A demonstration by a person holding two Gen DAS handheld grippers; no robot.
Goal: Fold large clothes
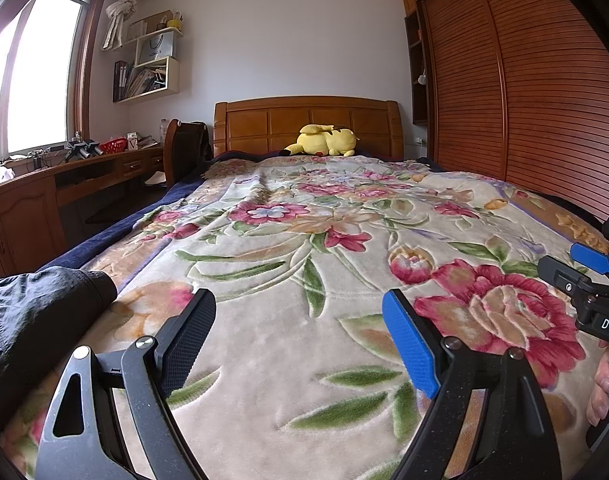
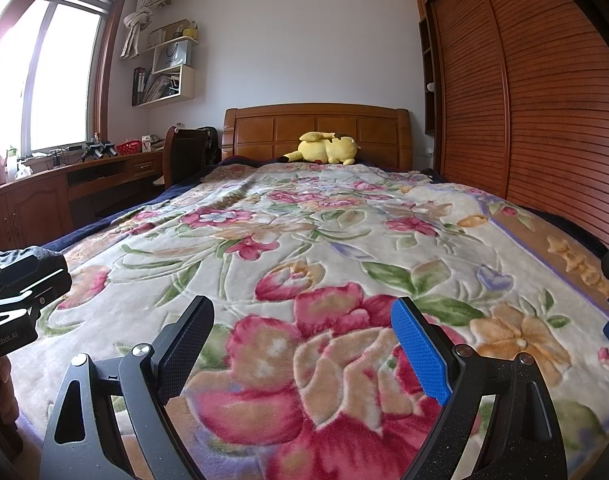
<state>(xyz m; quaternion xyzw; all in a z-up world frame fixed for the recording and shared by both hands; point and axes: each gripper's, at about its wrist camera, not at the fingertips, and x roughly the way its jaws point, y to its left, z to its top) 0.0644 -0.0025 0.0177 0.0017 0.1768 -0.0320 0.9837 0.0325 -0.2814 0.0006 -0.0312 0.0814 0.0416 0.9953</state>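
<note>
Home bedroom: bed [image 1: 288,360] w/ floral blanket [image 1: 304,240] & wood headboard [image 1: 304,120], yellow plush toy [image 1: 322,142], louvered wardrobe [image 1: 524,80], wall shelves [image 1: 152,64], window [image 1: 36,72] over cluttered surface [image 1: 84,160].

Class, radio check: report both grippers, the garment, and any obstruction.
Left gripper open, empty. Right gripper open, empty. Dark garment bunched at left on floral blanket, untouched. Nothing between.
</note>
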